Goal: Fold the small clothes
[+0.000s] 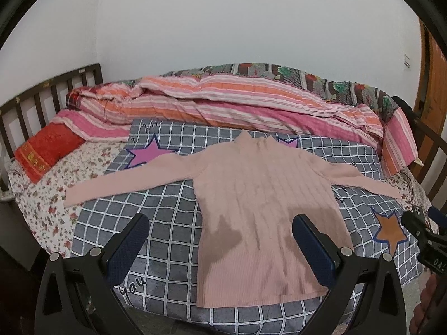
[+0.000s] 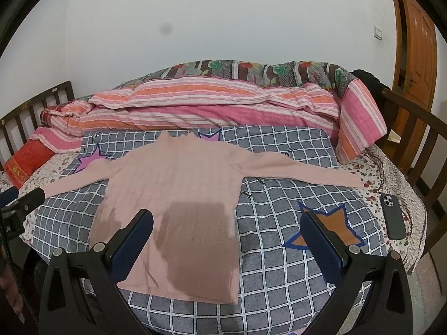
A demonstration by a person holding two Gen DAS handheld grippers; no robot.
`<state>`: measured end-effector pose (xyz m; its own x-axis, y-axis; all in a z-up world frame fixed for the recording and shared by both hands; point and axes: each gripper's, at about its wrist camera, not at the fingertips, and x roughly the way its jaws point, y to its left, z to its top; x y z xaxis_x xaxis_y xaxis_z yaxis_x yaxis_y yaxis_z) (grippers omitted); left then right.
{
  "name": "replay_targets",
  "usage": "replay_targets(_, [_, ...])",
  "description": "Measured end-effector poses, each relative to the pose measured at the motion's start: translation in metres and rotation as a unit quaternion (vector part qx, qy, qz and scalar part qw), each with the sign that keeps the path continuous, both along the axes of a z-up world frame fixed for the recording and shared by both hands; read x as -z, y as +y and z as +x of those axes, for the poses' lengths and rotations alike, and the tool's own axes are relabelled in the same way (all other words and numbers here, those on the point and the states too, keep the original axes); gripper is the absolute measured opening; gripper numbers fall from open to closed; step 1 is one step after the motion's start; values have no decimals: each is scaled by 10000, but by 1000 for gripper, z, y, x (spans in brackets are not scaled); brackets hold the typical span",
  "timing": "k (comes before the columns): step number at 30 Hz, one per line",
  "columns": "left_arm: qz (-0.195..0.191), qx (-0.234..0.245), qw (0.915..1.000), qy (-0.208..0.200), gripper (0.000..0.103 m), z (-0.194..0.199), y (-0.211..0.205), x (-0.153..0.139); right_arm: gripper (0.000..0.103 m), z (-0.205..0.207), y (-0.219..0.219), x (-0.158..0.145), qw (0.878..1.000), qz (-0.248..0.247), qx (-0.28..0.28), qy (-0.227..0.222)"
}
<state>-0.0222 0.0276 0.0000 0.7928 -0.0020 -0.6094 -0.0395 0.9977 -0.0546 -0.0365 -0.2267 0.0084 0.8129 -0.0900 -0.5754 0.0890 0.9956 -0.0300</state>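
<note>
Nearest the lens in each wrist view, a pair of black fingers with blue ribbed pads, spread wide and pinching nothing: left gripper (image 1: 220,224) poised above the lower half of the pink ribbed sweater (image 1: 259,203), right gripper (image 2: 227,223) above the sweater's hem and the bare checks beside it. Laid flat, front up, on a grey checked blanket (image 1: 167,212) with stars, hem toward the cameras, high collar toward the wall, both sleeves stretched straight out to the sides. Dark shadows of the tools across the lower body of the knit. Seen only from the left wrist: the right gripper's black body at the right edge, with part of a hand (image 1: 427,301) below it. Seen only from the right wrist: a dark phone (image 2: 392,216) lying screen down on the floral sheet (image 2: 402,184) right of the blanket, well apart from the sleeve cuff, plus the left gripper's tip poking in at the left edge near the other cuff. Farther back, a red embroidered pillow (image 1: 47,150) at the left by the slatted headboard (image 1: 42,97), then a rumpled pink and orange striped quilt (image 1: 223,103) bunched along the far side, a dark flowered cover (image 1: 321,81) behind it against the white wall. Wooden door (image 2: 416,55) at the far right. Nothing lying on the sweater.
</note>
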Motion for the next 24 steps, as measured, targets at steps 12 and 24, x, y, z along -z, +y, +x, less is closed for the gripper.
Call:
replay_targets(12, [-530, -471, 9969, 332, 102, 68, 70, 73, 103, 49, -1, 49, 9995, 94, -151, 245])
replay_targets(24, [-1802, -2037, 9605, 589, 80, 138, 219, 164, 102, 132, 1, 116, 9962, 284, -125, 820])
